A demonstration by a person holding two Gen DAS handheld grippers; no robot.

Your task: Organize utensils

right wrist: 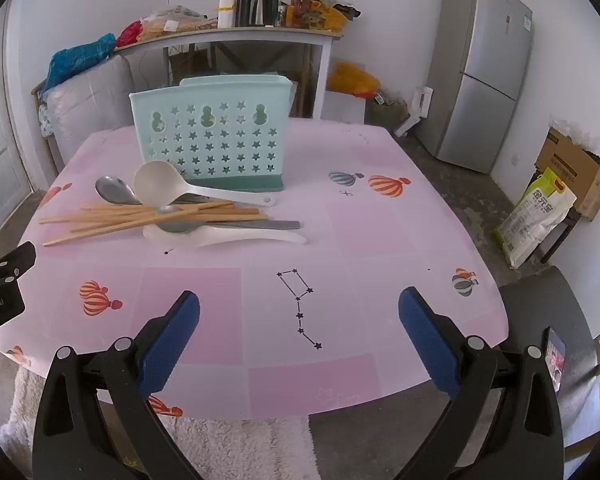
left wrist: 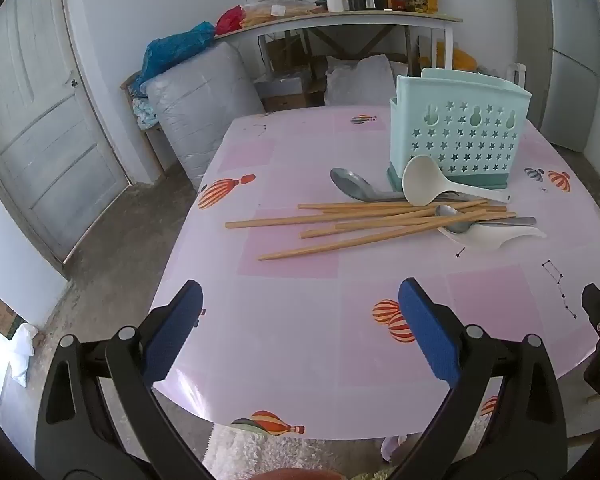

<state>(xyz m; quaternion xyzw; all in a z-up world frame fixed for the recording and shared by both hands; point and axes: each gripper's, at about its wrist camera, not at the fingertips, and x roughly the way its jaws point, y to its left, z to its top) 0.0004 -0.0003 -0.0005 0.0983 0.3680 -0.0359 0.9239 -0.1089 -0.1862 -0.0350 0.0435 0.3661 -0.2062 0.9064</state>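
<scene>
A mint-green utensil holder [left wrist: 460,132] with star holes stands upright on the pink table [left wrist: 300,320]; it also shows in the right wrist view [right wrist: 212,140]. In front of it lies a pile: several wooden chopsticks [left wrist: 360,220] [right wrist: 140,216], a white ladle [left wrist: 424,180] [right wrist: 156,184], a large metal spoon [left wrist: 350,184] [right wrist: 114,190], a smaller metal spoon [left wrist: 454,216] [right wrist: 172,216] and a white flat spoon [left wrist: 496,236] [right wrist: 220,236]. My left gripper [left wrist: 300,300] is open and empty above the table's near edge. My right gripper [right wrist: 300,312] is open and empty, well short of the pile.
A side table [right wrist: 236,34] with bottles, a kettle and bags stands at the back wall. A fridge [right wrist: 476,76] is at the right, with a cardboard box [right wrist: 572,168] and a rice bag [right wrist: 536,216] on the floor. A door [left wrist: 40,140] is at the left. A white rug [right wrist: 236,448] lies below the table.
</scene>
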